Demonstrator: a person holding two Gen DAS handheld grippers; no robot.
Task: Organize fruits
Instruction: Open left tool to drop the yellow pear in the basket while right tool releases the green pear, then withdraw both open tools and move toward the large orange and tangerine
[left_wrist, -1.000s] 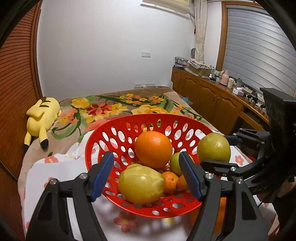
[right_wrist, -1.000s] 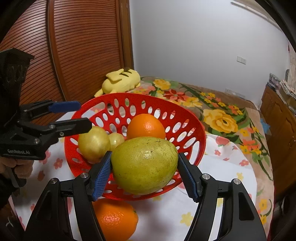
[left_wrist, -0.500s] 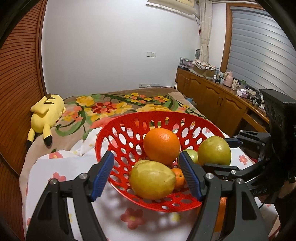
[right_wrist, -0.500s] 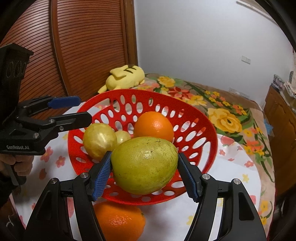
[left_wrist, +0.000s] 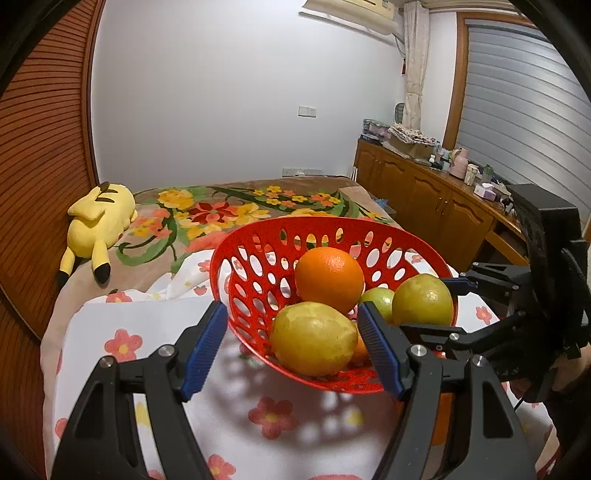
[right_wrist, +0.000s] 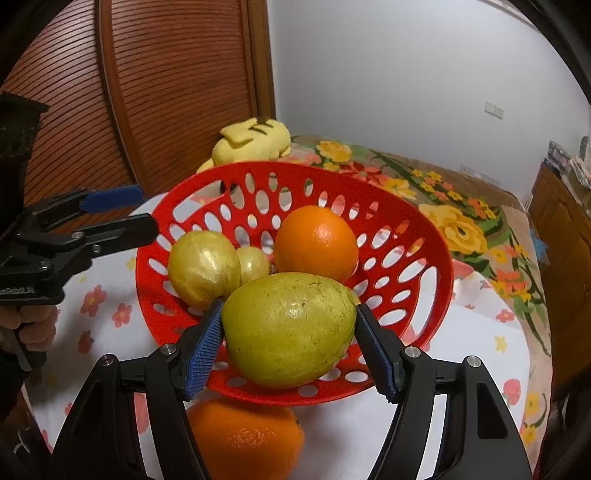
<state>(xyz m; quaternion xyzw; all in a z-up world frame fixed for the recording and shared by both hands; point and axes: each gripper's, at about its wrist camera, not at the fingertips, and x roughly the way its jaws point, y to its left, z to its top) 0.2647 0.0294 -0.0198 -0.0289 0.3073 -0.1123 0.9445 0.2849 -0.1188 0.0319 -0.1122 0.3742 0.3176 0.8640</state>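
Right tongs (right_wrist: 288, 347) pinching green fruit (right_wrist: 290, 328), lower centre, over red basket (right_wrist: 439, 266) rim. Left tongs (left_wrist: 291, 347) spread, empty. Could drop outside, or knock orange (right_wrist: 316, 247) and yellow fruit (right_wrist: 203, 267), if released early.

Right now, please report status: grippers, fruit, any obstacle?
Right gripper shut on green fruit above red basket. Left gripper open, empty. One orange outside basket, on the cloth. Nothing blocking.

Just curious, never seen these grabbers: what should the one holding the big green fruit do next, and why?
Probably open and let go. The right gripper holds the green fruit already over the red basket, beside the fruit inside.
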